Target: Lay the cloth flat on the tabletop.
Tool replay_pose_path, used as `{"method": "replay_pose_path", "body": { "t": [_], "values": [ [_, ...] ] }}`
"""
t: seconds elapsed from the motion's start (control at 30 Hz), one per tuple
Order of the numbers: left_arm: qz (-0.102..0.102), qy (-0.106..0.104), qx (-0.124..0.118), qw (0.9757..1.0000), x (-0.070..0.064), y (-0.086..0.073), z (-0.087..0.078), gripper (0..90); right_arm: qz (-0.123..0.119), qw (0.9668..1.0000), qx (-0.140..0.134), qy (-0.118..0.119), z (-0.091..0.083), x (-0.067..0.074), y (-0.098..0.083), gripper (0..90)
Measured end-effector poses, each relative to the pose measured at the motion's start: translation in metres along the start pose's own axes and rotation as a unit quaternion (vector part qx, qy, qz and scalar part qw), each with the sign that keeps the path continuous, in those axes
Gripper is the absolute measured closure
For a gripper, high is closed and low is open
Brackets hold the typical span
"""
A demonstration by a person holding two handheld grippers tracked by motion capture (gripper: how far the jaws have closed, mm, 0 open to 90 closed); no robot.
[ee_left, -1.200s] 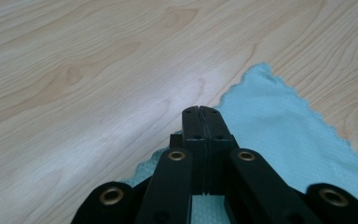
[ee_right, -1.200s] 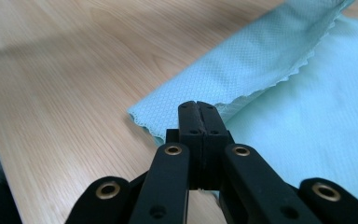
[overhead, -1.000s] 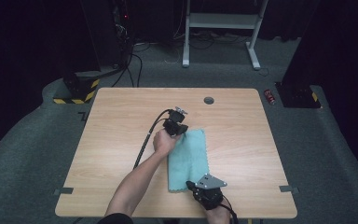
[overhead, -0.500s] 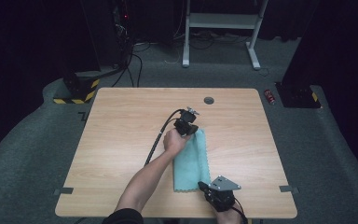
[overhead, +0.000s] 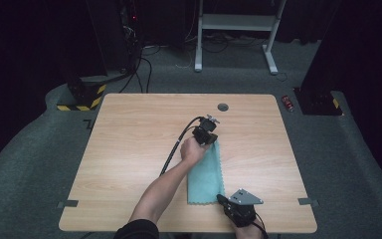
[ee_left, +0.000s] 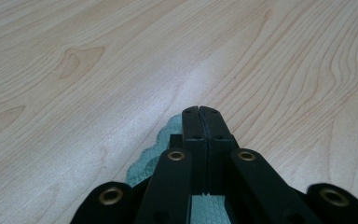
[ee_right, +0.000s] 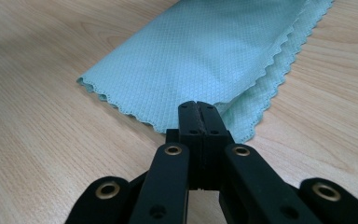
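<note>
With each hand-held gripper, left [overhead: 210, 141] and right [overhead: 222, 199], pinching a cloth [overhead: 206, 174] corner, uneven pulling could skew the fold.

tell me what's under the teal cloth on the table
The teal cloth lies folded on the bare wooden table; in the right gripper view its scalloped layers are stacked. No bulge shows, but whatever the cloth covers is hidden.

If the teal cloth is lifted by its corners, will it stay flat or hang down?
The teal cloth is thin and folded in soft layers, so it will probably sag between both corners. It looks light. Each hand-held gripper, left and right, seems shut on a corner; the textured weave likely resists slipping.
</note>
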State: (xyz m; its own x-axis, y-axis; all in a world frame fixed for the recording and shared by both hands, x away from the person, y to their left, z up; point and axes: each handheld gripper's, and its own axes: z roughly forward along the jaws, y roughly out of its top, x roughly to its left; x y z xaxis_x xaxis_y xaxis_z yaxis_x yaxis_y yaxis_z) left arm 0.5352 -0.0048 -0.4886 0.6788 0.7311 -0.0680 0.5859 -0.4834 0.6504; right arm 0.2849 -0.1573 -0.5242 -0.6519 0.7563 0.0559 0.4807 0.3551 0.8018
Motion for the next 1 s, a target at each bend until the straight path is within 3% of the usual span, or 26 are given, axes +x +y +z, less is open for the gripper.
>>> {"method": "replay_pose_path", "body": {
  "t": [0.27, 0.53, 0.57, 0.63, 0.8, 1.0],
  "values": [
    [0.01, 0.004, 0.007, 0.9999, -0.004, 0.003, 0.005, 89.2, 0.003, 1.0, 0.001, -0.005, -0.002, -0.004, -0.002, 90.0],
    [0.001, -0.002, 0.009, 1.0, -0.004, 0.002, 0.011, 88.7, 0.005, 0.9999, 0.005, -0.008, -0.002, -0.007, -0.004, 89.6],
    [0.001, -0.003, 0.01, 0.9999, -0.003, 0.001, 0.012, 87.5, 0.009, 0.9999, 0.006, -0.007, -0.002, -0.007, -0.004, 89.2],
    [-0.006, -0.003, 0.007, 1.0, -0.003, 0.001, 0.01, 75.7, 0.012, 0.9999, 0.004, -0.007, -0.001, -0.009, -0.006, 82.7],
    [-0.017, 0.013, -0.018, 0.9996, 0.002, 0.002, -0.01, 60.8, 0.017, 0.9998, -0.004, -0.011, -0.003, -0.011, -0.003, 75.9],
    [0.004, 0.024, -0.034, 0.9991, 0.004, -0.012, -0.034, 57.1, 0.011, 0.9998, -0.002, -0.016, -0.001, -0.015, 0.007, 70.0]
  ]
}}
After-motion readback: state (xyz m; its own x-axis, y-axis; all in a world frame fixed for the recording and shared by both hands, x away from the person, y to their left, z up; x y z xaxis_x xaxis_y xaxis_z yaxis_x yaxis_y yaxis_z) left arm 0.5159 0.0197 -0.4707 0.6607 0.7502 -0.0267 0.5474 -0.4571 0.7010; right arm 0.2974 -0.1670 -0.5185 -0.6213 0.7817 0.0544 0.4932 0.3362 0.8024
